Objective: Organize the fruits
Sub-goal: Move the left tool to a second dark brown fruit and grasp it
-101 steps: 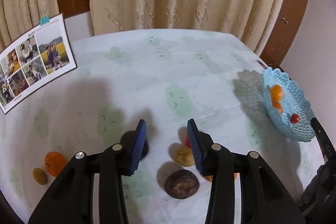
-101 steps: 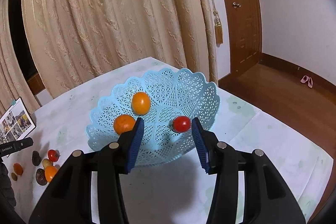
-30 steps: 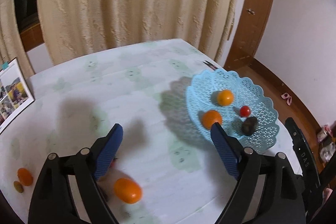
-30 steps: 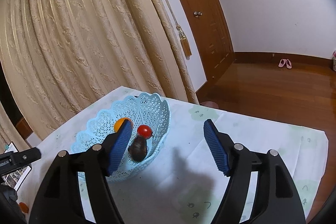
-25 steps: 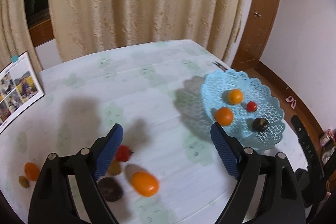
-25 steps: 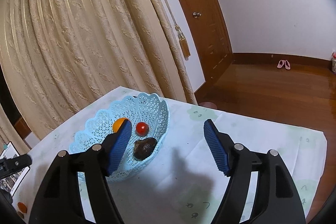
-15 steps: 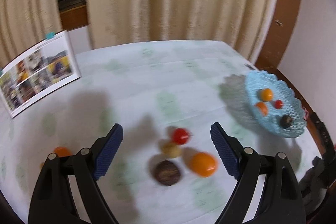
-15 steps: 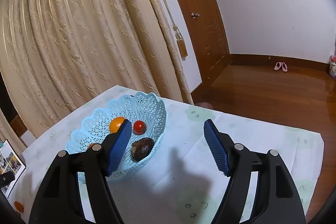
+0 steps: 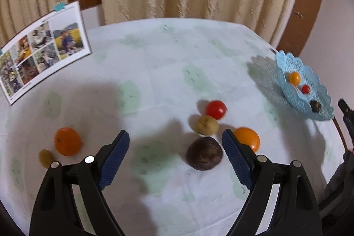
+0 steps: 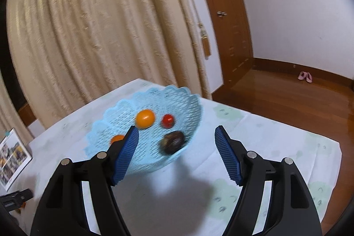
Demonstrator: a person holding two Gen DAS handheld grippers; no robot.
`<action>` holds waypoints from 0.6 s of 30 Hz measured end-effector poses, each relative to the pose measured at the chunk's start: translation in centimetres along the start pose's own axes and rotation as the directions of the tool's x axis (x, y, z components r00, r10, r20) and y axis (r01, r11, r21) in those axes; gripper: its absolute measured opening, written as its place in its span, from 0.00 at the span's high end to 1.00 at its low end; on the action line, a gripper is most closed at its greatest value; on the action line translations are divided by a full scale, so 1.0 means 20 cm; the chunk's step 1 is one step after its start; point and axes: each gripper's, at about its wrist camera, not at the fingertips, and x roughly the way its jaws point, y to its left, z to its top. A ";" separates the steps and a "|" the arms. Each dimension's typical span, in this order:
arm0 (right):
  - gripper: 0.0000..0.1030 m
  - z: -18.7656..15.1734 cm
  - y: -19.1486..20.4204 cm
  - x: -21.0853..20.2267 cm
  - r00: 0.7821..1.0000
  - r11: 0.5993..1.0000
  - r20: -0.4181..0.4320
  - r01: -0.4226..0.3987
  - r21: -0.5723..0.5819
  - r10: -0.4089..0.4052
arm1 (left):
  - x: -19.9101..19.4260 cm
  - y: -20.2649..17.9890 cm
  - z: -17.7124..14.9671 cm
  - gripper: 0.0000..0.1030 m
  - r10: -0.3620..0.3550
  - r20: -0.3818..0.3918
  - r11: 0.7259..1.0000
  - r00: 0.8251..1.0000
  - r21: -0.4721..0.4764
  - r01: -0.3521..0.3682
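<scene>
Clearly, dark fruit [image 10: 172, 141] lies slantwise in basket [image 10: 124, 107].

Four fruits [image 9: 204, 156] on table [image 9: 154, 72], basket [image 9: 285, 72] far right

A pale blue lattice basket [image 10: 188, 103] with a scalloped rim sits near the table's far right edge; in it lie a small orange [image 10: 145, 118], a cherry tomato [image 10: 167, 120], a dark brown wrinkled fruit [image 10: 172, 142] and a second orange fruit [image 10: 117, 138], half hidden. On the cloth a cluster lies close together: red tomato [image 9: 216, 109], tan-green kiwi-like fruit [image 9: 206, 125], dark brown round fruit [image 9: 204, 156], orange [image 9: 249, 138]. Well apart to the left, another orange [image 9: 67, 141] lies just beside a small olive-coloured fruit [image 9: 45, 157]
</scene>
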 end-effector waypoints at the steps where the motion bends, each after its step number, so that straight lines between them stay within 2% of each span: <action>1: 0.29 -0.01 0.01 -0.01 1.000 1.000 -0.004 -0.011 -0.011 0.011 | 0.01 -0.02 -0.01 0.18 -0.006 -0.005 1.000 1.000 0.008 0.006; 6: 0.29 -0.02 0.12 -0.04 0.995 0.993 -0.029 -0.093 -0.079 0.091 | 0.07 -0.07 -0.04 0.19 -0.019 -0.032 0.999 0.999 0.041 0.021; 11: 0.29 -0.04 0.26 -0.07 0.981 0.970 -0.069 -0.188 -0.154 0.180 | 0.12 -0.07 -0.06 0.31 -0.031 -0.054 0.998 0.998 0.050 0.034; 15: 0.28 -0.06 0.36 -0.08 0.961 0.940 -0.121 -0.271 -0.207 0.251 | 0.14 -0.09 -0.07 0.39 -0.061 -0.056 0.996 0.997 0.062 0.065; 18: 0.28 -0.09 0.43 -0.07 0.940 0.917 -0.172 -0.329 -0.228 0.295 | 0.15 -0.10 -0.09 0.53 -0.084 -0.069 0.994 0.994 0.070 0.088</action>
